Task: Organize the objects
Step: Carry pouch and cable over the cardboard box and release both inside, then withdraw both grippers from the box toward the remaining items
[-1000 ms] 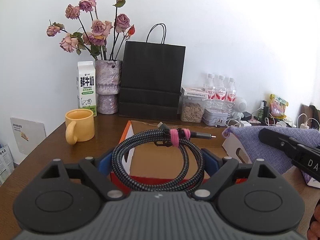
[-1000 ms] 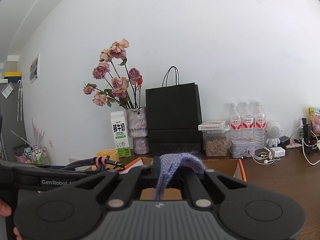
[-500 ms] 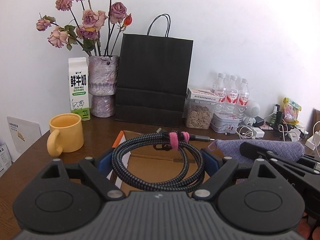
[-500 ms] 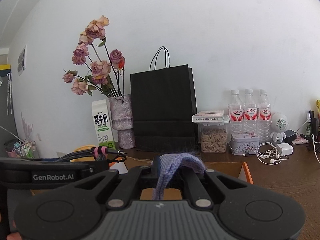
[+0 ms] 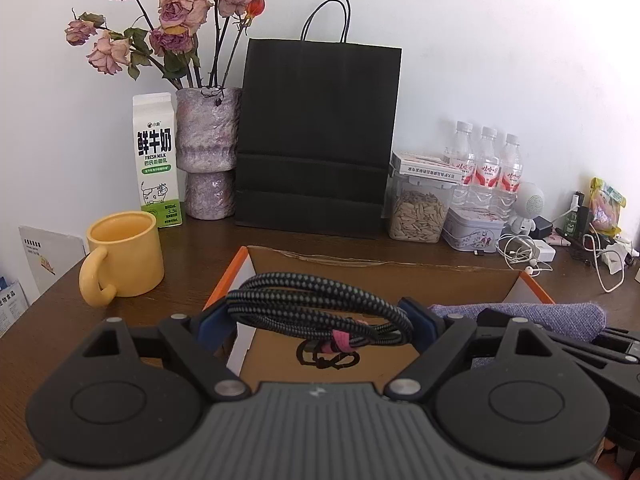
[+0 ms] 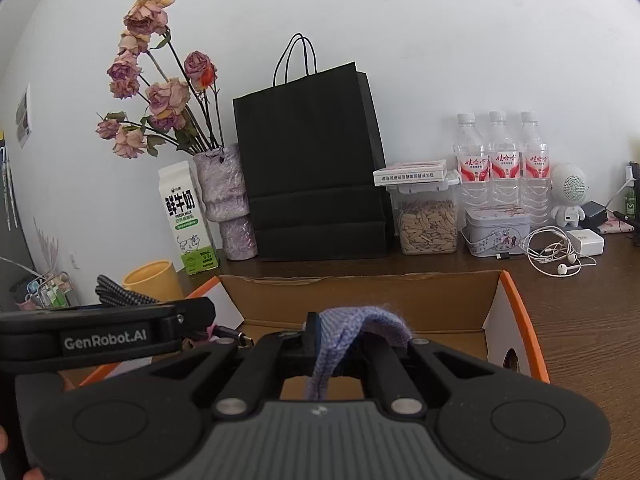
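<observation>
My left gripper point(image 5: 316, 320) is shut on a coiled black braided cable point(image 5: 320, 304) bound with a pink tie, its blue pads pressing the coil's two sides. It hangs over the left part of an open cardboard box point(image 5: 380, 268) with orange edges. My right gripper point(image 6: 348, 332) is shut on a folded purple cloth point(image 6: 360, 328), which it holds above the same box point(image 6: 360, 280). The cloth point(image 5: 540, 316) and the right gripper's body point(image 5: 600, 344) show at the right of the left wrist view. In the right wrist view the left gripper's body point(image 6: 100, 336) and the cable point(image 6: 120, 292) lie at the left.
Left of the box stands a yellow mug point(image 5: 124, 256). Along the wall are a milk carton point(image 5: 158, 160), a vase of dried roses point(image 5: 208, 152), a black paper bag point(image 5: 316, 136), a seed jar point(image 5: 420, 208), three water bottles point(image 5: 488, 164), a tin point(image 5: 472, 228), and earphones and chargers point(image 5: 524, 252).
Both grippers have moved forward towards the wall and now sit over the box. The cable coil has tipped, so its pink tie now hangs at the near lower side. Both grips are unchanged.
</observation>
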